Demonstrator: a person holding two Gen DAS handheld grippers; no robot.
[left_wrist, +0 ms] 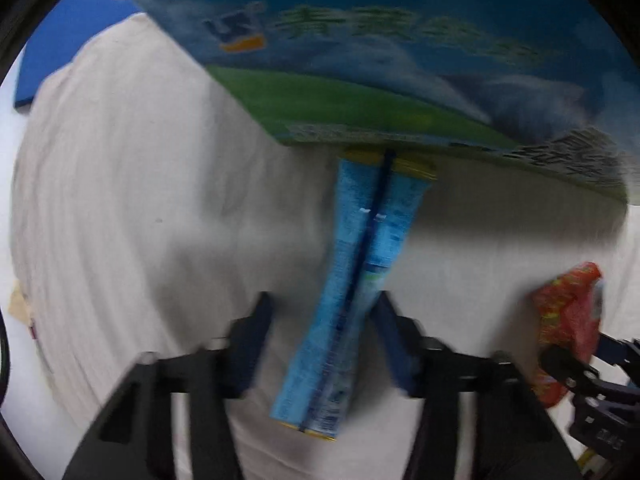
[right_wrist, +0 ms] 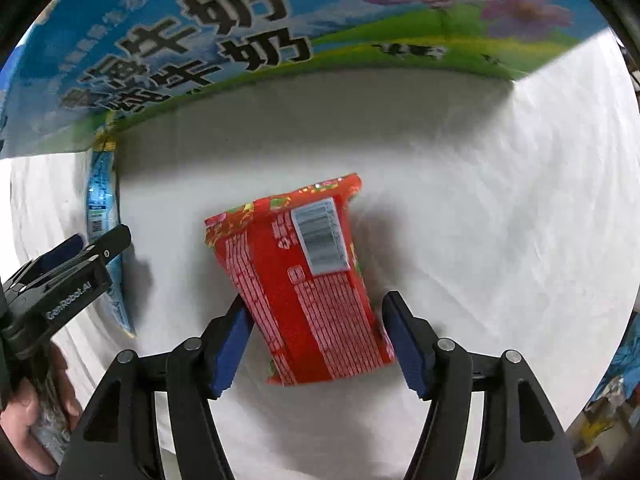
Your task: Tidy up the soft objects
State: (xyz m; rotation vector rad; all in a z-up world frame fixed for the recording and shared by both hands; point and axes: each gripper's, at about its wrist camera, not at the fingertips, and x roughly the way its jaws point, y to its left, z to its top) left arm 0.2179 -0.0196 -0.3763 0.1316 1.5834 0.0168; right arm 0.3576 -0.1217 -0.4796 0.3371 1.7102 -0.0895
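Left view is motion-blurred. Left gripper [left_wrist: 320, 344] points down over the cloth [left_wrist: 120, 200]; blue pack [left_wrist: 352, 288] lies between its fingers, right pad at the pack's edge, left pad clear of it, so jaws not clamped. Pack's far end runs under the box [left_wrist: 400, 60], whose print is smeared and top cut off. Right view: a hand [right_wrist: 28, 420] is partly visible at the left edge. Right gripper [right_wrist: 316, 340] straddles the red pack [right_wrist: 304, 280], barcode side up; left pad touches or just misses it, hard to tell, right pad has a gap. Jaws open.
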